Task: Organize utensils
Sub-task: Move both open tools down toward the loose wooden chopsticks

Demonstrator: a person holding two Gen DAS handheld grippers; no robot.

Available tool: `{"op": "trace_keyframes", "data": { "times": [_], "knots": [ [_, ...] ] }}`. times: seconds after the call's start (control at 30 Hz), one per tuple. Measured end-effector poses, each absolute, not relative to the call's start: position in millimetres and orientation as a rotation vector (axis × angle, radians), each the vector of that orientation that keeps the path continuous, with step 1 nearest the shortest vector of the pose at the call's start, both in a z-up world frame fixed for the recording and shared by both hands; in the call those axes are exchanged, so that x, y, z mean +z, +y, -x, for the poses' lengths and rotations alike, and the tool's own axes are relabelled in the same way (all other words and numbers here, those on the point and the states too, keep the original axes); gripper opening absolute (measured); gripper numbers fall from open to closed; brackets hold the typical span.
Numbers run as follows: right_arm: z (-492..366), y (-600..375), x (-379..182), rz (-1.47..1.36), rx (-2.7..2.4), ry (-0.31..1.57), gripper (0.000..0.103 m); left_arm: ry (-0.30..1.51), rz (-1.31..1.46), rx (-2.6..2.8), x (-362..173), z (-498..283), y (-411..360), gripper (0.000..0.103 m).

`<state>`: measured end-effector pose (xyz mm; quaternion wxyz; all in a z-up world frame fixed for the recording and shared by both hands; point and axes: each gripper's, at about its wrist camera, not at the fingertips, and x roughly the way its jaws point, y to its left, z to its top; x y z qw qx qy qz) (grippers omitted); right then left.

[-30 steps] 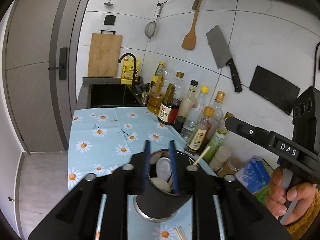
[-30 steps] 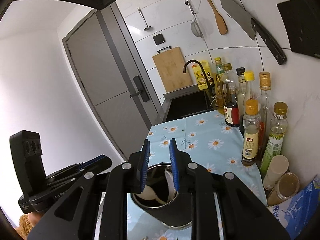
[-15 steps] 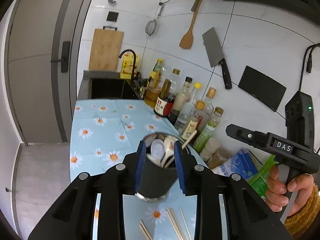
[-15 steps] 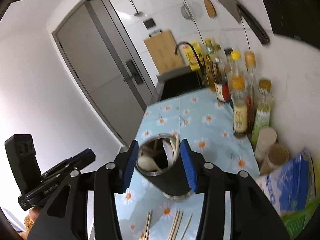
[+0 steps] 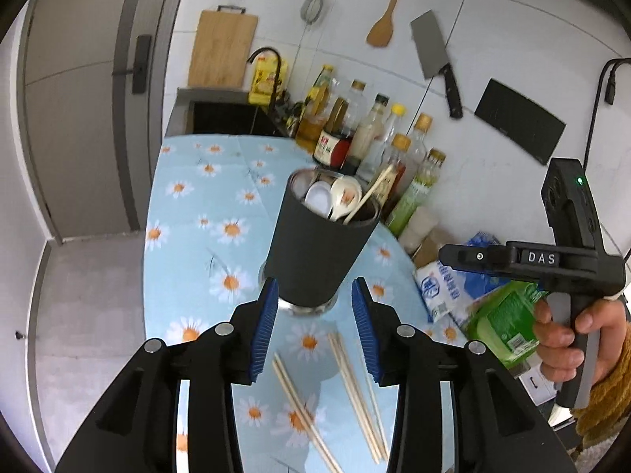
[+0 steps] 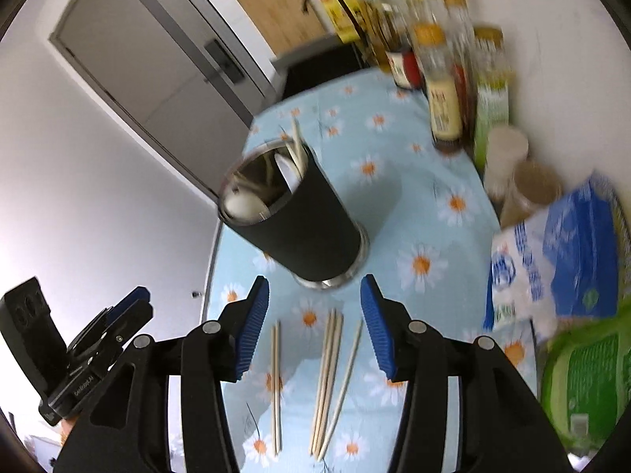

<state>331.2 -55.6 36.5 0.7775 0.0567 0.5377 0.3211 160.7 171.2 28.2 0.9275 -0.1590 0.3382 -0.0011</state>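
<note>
Presently, both the left gripper [image 5: 313,329] and right gripper [image 6: 314,325] stand apart, jaws just opening and empty, with the black cylindrical utensil holder [image 5: 317,254] at 12 o'clock.

White tile wall [image 5: 493,31] w/ a wood board [image 5: 221,49] leaning on it, grey door [image 5: 79,98] at left, grey floor [image 5: 90,315], daisy-cloth surface [image 5: 197,197].
</note>
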Motion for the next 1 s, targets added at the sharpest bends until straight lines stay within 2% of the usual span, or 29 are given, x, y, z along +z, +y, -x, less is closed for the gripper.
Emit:
{"op": "trace_keyframes", "data": {
  "times": [0.4,0.67,0.93,1.0],
  "knots": [
    [-321,-37,-44,-0.026,0.577,1.551,0.047,0.837,0.410,-0.017,-31,-130,158,0.037],
    [-315,-18,-84,0.035,0.518,1.680,0.033,0.900,0.470,-0.013,-61,-115,154,0.037],
    [-316,6,-110,0.124,0.460,1.718,0.025,0.952,0.560,0.024,-88,-95,164,0.037],
    [-315,13,-116,0.150,0.450,1.725,0.017,0.972,0.575,0.026,-94,-92,166,0.037]
  ]
}}
